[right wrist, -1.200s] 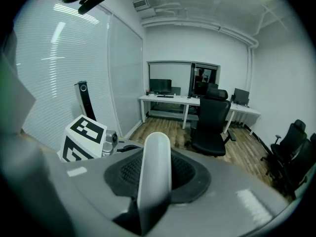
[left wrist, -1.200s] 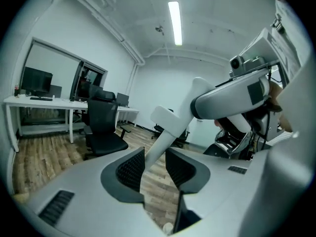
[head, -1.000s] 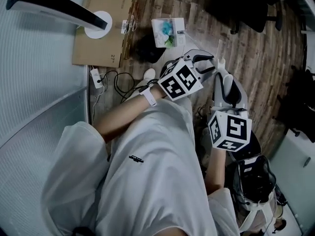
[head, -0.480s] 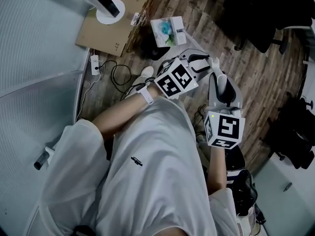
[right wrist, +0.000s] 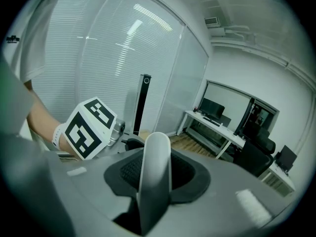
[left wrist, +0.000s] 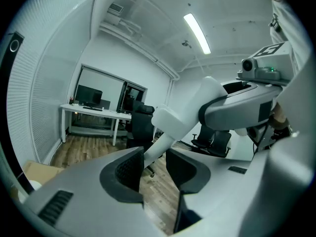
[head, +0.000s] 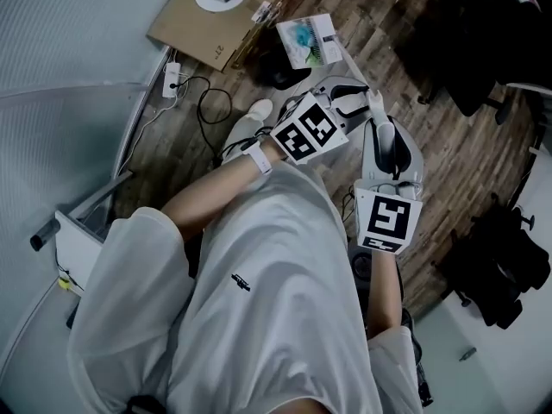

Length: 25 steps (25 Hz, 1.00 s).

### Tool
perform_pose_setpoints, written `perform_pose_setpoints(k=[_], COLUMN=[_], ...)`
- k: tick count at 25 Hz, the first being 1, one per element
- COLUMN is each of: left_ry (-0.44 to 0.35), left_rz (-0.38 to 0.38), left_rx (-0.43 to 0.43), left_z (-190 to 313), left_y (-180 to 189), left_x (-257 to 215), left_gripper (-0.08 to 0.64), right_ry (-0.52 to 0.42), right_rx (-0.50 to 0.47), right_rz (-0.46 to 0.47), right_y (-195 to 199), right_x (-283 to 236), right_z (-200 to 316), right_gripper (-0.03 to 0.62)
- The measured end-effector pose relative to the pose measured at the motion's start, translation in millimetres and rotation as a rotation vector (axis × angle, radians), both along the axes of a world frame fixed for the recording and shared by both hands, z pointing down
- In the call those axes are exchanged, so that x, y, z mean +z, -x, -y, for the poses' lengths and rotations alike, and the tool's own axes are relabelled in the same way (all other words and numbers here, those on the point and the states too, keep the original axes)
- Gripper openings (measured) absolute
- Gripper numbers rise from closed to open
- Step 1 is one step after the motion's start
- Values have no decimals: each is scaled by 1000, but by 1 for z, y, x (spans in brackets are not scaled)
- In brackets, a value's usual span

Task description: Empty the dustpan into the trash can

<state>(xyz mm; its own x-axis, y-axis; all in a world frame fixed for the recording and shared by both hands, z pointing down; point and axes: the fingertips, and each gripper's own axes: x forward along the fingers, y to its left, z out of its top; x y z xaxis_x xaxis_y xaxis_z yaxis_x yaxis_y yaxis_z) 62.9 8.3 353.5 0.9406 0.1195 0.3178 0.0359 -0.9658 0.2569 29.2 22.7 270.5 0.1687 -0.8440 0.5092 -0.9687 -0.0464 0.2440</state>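
So where is the dustpan?

No pan shows in any view, and no trash can either. What does show is a white handle [right wrist: 157, 152], likely the dustpan's. It stands upright between the pads of the right gripper [head: 384, 141], which are clamped on it.

And the other one?

The left gripper [left wrist: 154, 169] has its jaws apart and holds nothing. In the head view it sits at 9 o'clock of the handle's tip, just beside it, pointing toward 2 o'clock. The handle's long axis runs toward 12 o'clock. The left gripper view shows the handle's narrow end in the gap; I cannot tell whether it touches a pad.

Arms?

Both elbows are bent and the left forearm reaches across the lap. The grippers are close together above the wooden floor [head: 448, 153].
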Motion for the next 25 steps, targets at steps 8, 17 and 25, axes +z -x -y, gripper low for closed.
perform_pose_setpoints(k=[8,17,25], left_ry=[35,79,103], left_rz=[-16,-32,-40], left_rx=[-128,-245,-320], left_z=[10,7,15], left_y=[16,42,57], left_x=[6,23,35], left_gripper=[143,148,149], right_ry=[12,0,13], right_rx=[-126,-265,-354], right_rz=[-38,-119,-157], right_y=[15,44,59], right_x=[5,23,35], right_z=[5,-2,4], right_gripper=[115,114,114])
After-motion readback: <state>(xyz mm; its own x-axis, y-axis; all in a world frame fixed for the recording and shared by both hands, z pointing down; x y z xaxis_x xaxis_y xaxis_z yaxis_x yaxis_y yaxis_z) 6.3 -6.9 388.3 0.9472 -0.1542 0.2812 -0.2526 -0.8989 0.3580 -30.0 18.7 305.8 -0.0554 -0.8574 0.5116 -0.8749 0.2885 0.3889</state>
